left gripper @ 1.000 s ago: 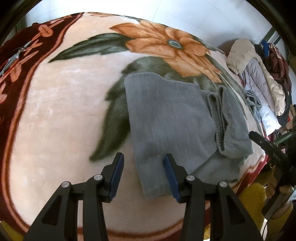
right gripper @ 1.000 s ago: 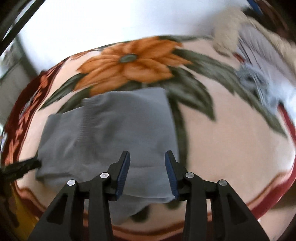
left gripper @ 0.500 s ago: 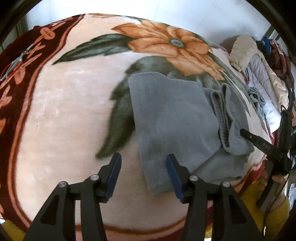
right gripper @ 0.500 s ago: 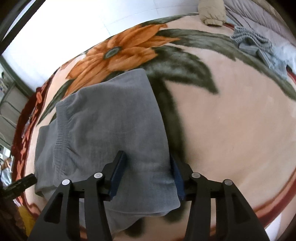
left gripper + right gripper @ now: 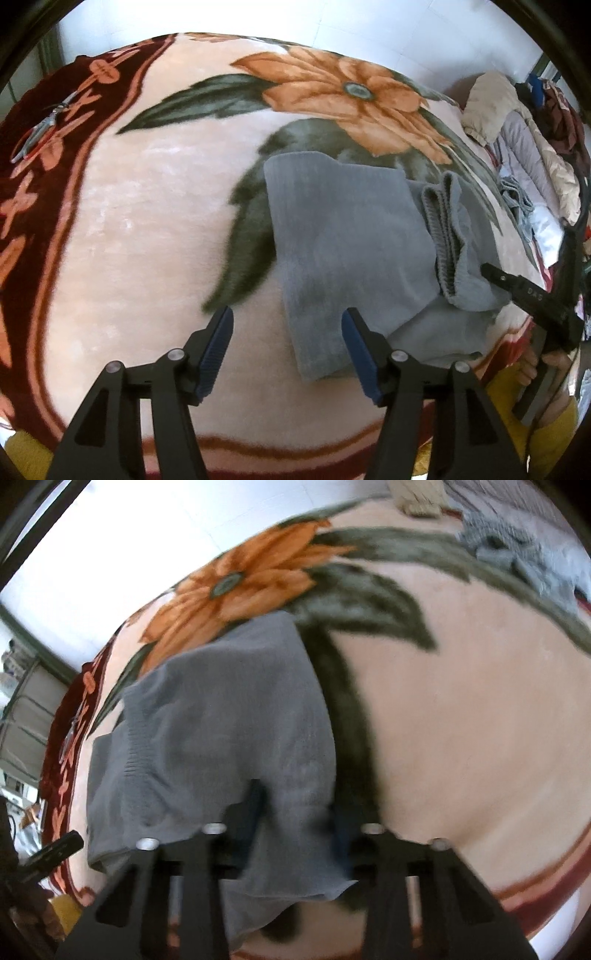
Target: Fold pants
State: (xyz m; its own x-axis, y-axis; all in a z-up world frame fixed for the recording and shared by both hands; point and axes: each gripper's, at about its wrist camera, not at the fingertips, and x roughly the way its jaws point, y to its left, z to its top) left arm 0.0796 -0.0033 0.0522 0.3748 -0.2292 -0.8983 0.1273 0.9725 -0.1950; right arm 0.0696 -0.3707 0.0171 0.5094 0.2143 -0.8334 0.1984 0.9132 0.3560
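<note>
**A:** Your grey pants lie part-folded on the flowered blanket, toward the near right of it, with the ribbed waistband bunched on the right side of the stack. What worries you from here?

**B:** Mostly your right gripper. Its jaws have just been closing, and the cloth at the near right corner sits between them, humped up over the fingers. The view is blurred, so you cannot be sure how many layers you have pinched. If you caught only the top layer, lifting will peel it away and undo the fold beneath. If you also nipped the blanket's pile, the whole bed cover will drag up with it.

**A:** And the left side?

**B:** Your left gripper has just been opening and stands wide, holding nothing. One pad hovers over bare blanket, the other over the near left corner of the pants, and neither presses on anything. If you lift with the right while the left is empty, the stack will likely swing and skew, and that loose waistband could spill out.

**A:** Anything nearby to snag?

**B:** A heap of clothes sits at the far right, well apart. A pair of pliers or scissors lies on the far left border, also well clear.
</note>
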